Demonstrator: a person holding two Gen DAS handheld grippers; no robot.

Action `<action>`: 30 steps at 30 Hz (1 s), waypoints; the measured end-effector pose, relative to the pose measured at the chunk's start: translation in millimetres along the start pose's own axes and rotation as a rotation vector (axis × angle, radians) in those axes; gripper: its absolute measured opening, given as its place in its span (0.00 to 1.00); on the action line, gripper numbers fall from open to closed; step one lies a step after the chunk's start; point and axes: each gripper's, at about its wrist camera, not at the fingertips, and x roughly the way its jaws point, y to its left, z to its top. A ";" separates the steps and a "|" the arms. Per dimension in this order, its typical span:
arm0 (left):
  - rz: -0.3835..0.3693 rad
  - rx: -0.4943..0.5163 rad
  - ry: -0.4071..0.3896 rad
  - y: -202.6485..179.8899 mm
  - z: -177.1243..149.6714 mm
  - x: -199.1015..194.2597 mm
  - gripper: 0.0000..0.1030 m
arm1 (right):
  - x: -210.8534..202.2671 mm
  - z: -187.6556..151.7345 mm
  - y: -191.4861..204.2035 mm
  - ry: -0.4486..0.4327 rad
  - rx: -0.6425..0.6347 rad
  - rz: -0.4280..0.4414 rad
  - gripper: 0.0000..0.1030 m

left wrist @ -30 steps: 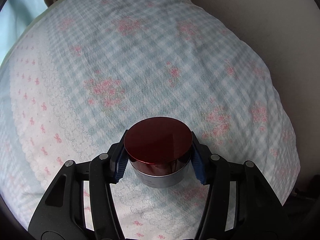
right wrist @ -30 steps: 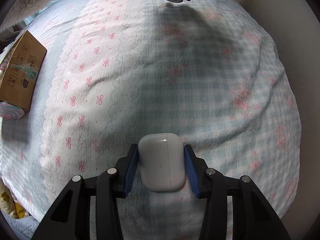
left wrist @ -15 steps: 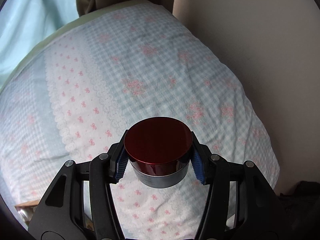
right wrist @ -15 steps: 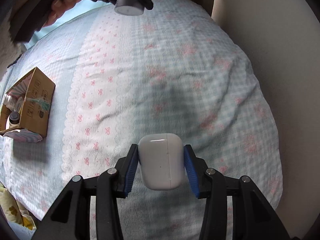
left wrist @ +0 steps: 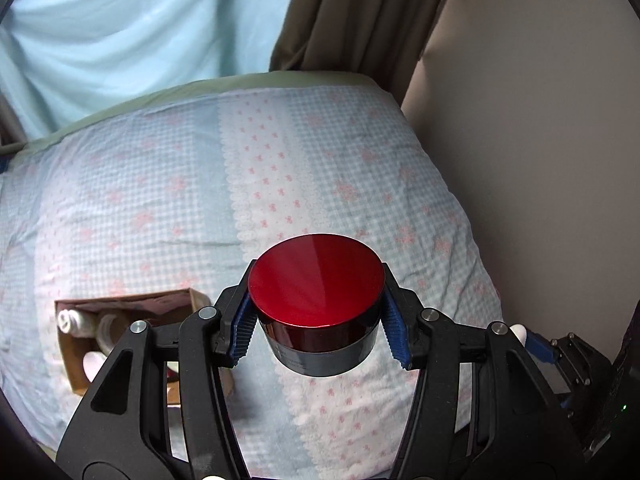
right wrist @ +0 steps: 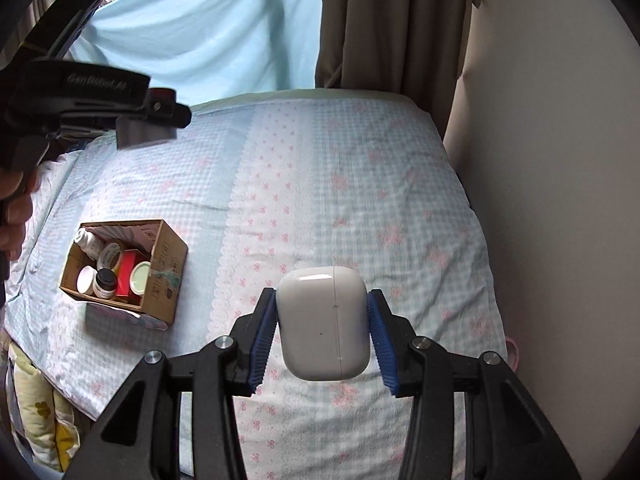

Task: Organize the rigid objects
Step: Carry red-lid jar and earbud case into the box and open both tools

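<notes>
Already the cardboard box (right wrist: 124, 266) on the bed (right wrist: 320, 184) holds several small things: white-capped bottles, a dark-lidded jar, a red packet and a pale green lid can be made out in the right wrist view. So part of the tidying looks done, and two more items appear to be on their way.

The left claw (left wrist: 318, 320) is closed on a red-lidded jar (left wrist: 316, 280), its blue pads pressing the jar's sides, held clear above the bedspread. The right claw (right wrist: 322, 340) is likewise closed on a white earbud case (right wrist: 323, 322), gripped at both flanks and also off the bed. Judging by this, what remains is to carry both to the box and release them there; neither is over it yet, and the case hangs well to the right of it.

In the left wrist view the box (left wrist: 120, 332) is partly blocked by the claw's black frame, so its contents blur into pale shapes. Whether the box has room for the wide jar is hard to tell. In the right wrist view the left claw (right wrist: 144, 120) shows only from the side, the jar mostly a grey underside, and the person's hand (right wrist: 14, 208) is cut off at the edge.
</notes>
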 end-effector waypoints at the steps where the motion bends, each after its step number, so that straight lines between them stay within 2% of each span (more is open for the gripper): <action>1: 0.001 -0.017 -0.010 11.8 -4.6 -10.1 0.49 | -4.0 5.9 6.6 -0.007 -0.007 0.010 0.40; 8: 0.029 -0.084 -0.058 94.4 -35.2 -66.6 0.49 | -30.0 36.5 74.0 -0.055 -0.064 0.058 0.40; 16: 0.021 -0.070 -0.053 195.9 -62.9 -103.7 0.49 | -40.8 55.2 175.5 -0.066 -0.044 0.103 0.40; 23: 0.025 -0.029 0.009 271.7 -89.7 -98.6 0.49 | -7.3 65.9 253.2 -0.010 0.038 0.161 0.40; 30: 0.025 -0.046 0.094 325.6 -100.3 -54.6 0.49 | 47.9 76.9 299.9 0.073 0.066 0.203 0.40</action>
